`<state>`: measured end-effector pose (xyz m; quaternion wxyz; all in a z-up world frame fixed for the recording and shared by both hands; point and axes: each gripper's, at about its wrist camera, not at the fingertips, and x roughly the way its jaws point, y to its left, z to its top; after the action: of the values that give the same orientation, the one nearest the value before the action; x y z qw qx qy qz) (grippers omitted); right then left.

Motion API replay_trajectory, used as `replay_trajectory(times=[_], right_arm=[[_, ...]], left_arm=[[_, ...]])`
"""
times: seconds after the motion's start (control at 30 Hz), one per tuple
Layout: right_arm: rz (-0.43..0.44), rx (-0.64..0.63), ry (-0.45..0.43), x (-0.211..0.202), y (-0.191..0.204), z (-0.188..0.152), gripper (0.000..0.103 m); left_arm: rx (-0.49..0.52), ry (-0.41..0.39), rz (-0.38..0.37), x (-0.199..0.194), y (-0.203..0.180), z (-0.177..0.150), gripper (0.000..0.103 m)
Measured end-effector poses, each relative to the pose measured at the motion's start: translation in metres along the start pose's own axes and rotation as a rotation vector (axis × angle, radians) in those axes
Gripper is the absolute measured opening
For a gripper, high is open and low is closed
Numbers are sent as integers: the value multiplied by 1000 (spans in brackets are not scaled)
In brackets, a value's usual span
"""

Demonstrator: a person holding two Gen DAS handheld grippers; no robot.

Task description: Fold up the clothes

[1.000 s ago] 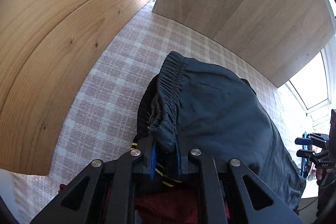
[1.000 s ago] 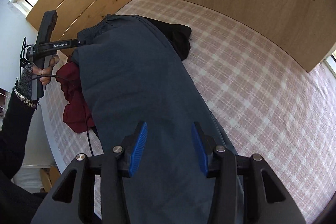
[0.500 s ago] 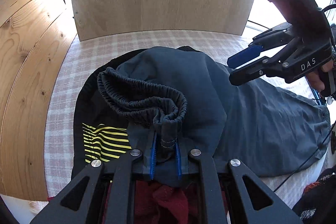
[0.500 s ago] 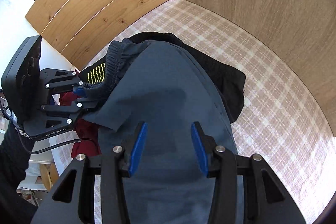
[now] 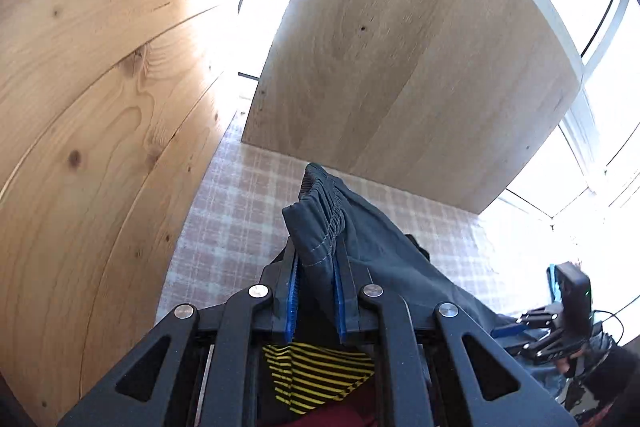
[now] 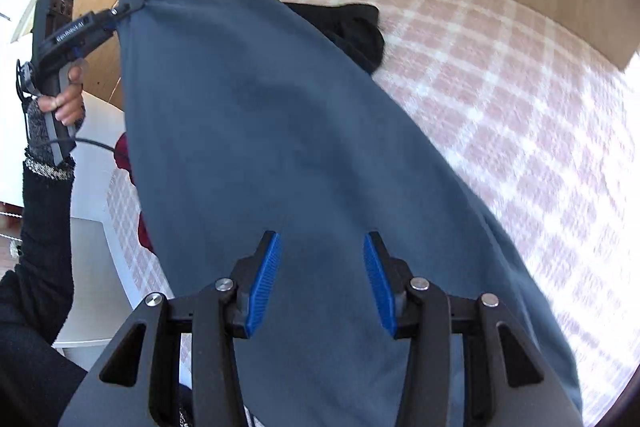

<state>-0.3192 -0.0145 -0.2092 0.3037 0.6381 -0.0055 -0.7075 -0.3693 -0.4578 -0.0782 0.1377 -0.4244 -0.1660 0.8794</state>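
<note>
Dark blue-grey trousers (image 6: 280, 147) with an elastic waistband (image 5: 320, 199) hang stretched over the bed. My left gripper (image 5: 316, 291) is shut on the waistband corner and holds it raised; in the right wrist view the left gripper (image 6: 120, 11) pinches that same corner at the upper left. My right gripper (image 6: 320, 279) is open above the trouser cloth, blue pads apart, nothing between them. It appears small in the left wrist view as the right gripper (image 5: 516, 331) at the lower right, low beside the trousers.
A pink checked bedsheet (image 6: 500, 87) covers the bed. A black garment (image 6: 352, 31) lies under the trousers; its yellow-striped print (image 5: 316, 375) and a dark red garment (image 6: 124, 155) sit near the left edge. Wooden boards (image 5: 100, 107) and a wooden panel (image 5: 400, 67) wall the bed.
My left gripper has lifted the waistband up off the pile and swung back toward the wooden corner. The trousers now hang stretched between the raised corner and the bed. The right gripper stays open.
</note>
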Motion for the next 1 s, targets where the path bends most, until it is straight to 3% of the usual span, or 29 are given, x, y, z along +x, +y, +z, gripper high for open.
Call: replay_trajectory(times=[0.13, 0.27, 0.37, 0.5, 0.63, 0.73, 0.8, 0.87, 1.0], right_arm=[[-43, 72, -18, 19, -16, -18, 43], [-58, 98, -51, 22, -21, -22, 43], [-33, 133, -124, -15, -24, -39, 43], [-72, 236, -257, -93, -50, -97, 43], [-214, 449, -342, -165, -97, -199, 43], [-372, 617, -358, -206, -131, -287, 43], [-391, 738, -389, -229, -147, -349, 43], [-391, 848, -427, -245, -164, -406, 43], [-303, 976, -504, -242, -178, -476, 43]], left_arm=[[119, -29, -67, -19, -54, 16, 13], [224, -2, -150, -32, -117, 12, 13], [324, 20, -200, -40, -172, 0, 13], [493, 70, -291, -45, -265, -35, 13], [704, 141, -363, -26, -374, -99, 13], [803, 247, -485, 3, -451, -164, 13], [824, 350, -573, 30, -498, -216, 13], [855, 404, -626, 55, -538, -266, 13], [926, 488, -687, 90, -600, -368, 13]])
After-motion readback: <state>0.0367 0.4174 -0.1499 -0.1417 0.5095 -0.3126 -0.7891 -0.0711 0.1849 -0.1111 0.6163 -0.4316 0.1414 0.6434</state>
